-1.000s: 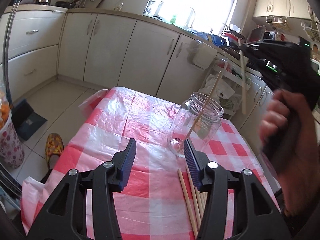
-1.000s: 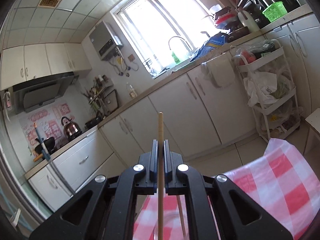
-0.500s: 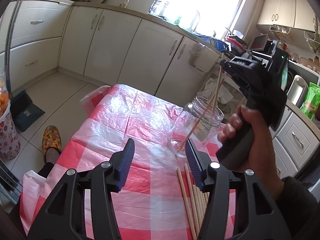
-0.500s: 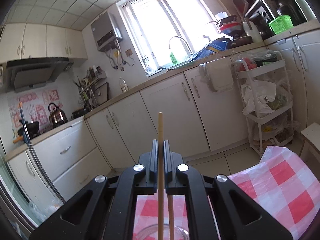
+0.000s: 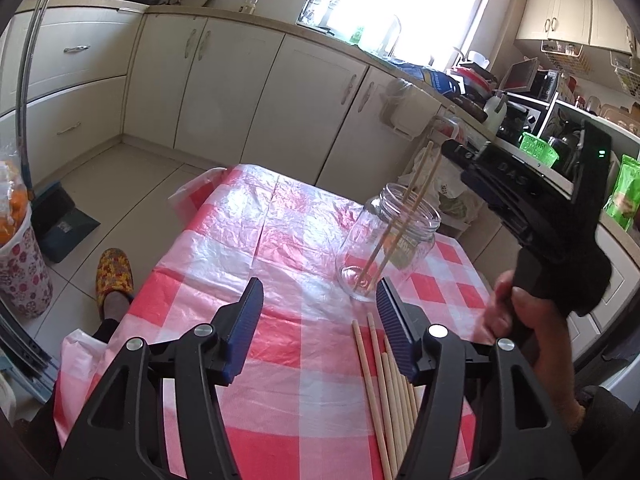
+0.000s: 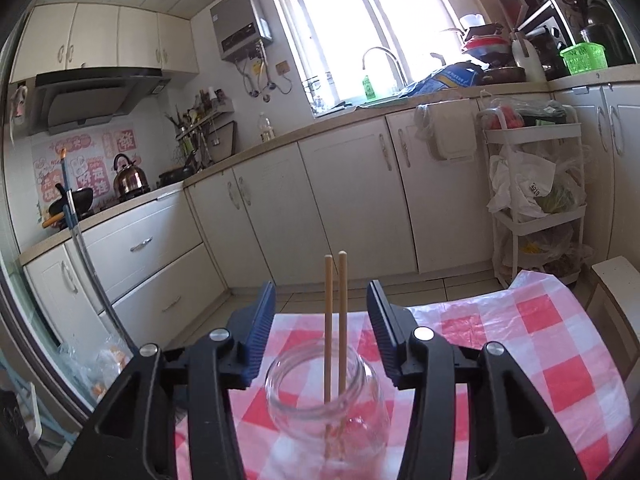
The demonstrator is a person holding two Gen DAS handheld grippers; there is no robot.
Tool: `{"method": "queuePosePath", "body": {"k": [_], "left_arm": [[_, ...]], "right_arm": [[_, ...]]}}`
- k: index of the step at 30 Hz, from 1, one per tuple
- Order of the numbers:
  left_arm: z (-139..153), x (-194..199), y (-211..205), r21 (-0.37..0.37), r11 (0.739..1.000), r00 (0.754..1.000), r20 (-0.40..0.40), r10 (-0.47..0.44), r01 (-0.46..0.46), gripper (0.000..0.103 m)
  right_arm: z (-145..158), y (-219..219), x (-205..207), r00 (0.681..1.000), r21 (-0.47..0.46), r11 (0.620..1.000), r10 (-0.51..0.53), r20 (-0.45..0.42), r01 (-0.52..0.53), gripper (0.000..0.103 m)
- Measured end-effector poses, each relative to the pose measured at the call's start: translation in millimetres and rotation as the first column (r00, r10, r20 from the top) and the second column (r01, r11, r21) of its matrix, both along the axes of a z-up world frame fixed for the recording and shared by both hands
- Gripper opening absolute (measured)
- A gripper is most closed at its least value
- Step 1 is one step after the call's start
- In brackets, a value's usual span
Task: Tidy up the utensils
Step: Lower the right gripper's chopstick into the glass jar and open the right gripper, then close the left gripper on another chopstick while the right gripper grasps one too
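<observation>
A clear glass jar (image 5: 386, 246) stands on the red-and-white checked tablecloth (image 5: 256, 248) with two wooden chopsticks (image 5: 418, 182) leaning in it. In the right wrist view the jar (image 6: 326, 404) is just below my right gripper (image 6: 322, 322), which is open and empty, with the two chopsticks (image 6: 334, 320) standing between its jaws untouched. My left gripper (image 5: 320, 320) is open and empty, low over the cloth in front of the jar. Several loose chopsticks (image 5: 384, 396) lie on the cloth beside its right finger. The right gripper body (image 5: 532, 204) shows right of the jar.
White kitchen cabinets (image 5: 248, 80) and a counter with a sink run behind the table. A white rack with bags (image 6: 536, 196) stands at the right. A slippered foot (image 5: 112, 276) and a dustpan (image 5: 60, 220) are on the floor to the left.
My right gripper opened and let go of the chopstick, which now stands in the jar beside the first one. The right gripper drew back and lower; the left barely moved.
</observation>
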State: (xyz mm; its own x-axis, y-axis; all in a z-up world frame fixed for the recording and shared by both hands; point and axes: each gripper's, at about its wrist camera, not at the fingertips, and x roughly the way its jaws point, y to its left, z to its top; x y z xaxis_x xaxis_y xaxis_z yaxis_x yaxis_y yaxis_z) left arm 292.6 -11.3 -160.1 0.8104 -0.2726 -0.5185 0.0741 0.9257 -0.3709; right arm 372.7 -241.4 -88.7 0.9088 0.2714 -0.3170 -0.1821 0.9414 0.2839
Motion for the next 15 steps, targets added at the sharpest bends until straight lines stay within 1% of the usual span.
{"method": "queuePosePath", "body": {"k": [1,3,6,9,12,14,15], "left_arm": [[1,-3,0,0.002,1.000,1.000,-0.004,-0.002,0.002,0.057],[2,-8,-2,0.016,1.000,1.000,-0.015,-0.001,0.001,0.058],[3,-16,-5,0.030,1.000,0.999,-0.033,-0.005,0.006,0.059],[3,-25,-11,0.054,0.998,0.999,-0.048,-0.013,0.016,0.060],[1,-32,-16,0.076,0.997,0.997,-0.073,-0.020,0.026,0.061],[-1,-35,-18,0.087,0.996,0.995,-0.097,-0.024,0.032,0.061],[-2,-37,-19,0.090,0.995,0.994,-0.103,-0.024,0.033,0.061]], "right_arm": [[2,-3,-6,1.000,0.009,1.000,-0.001,-0.006,0.001,0.047],[4,-15,-23,0.999,0.037,0.999,-0.010,-0.047,0.012,0.047],[-6,-28,-50,0.987,0.036,0.999,-0.024,-0.157,0.030,0.046],[-37,-33,-77,0.952,-0.016,1.000,-0.016,-0.307,0.012,0.039],[-66,-34,-88,0.906,-0.030,0.999,-0.003,-0.423,-0.011,0.027],[-77,-31,-91,0.887,-0.034,0.999,0.011,-0.462,-0.030,0.025],[-80,-27,-91,0.882,-0.044,0.998,0.015,-0.470,-0.040,0.024]]}}
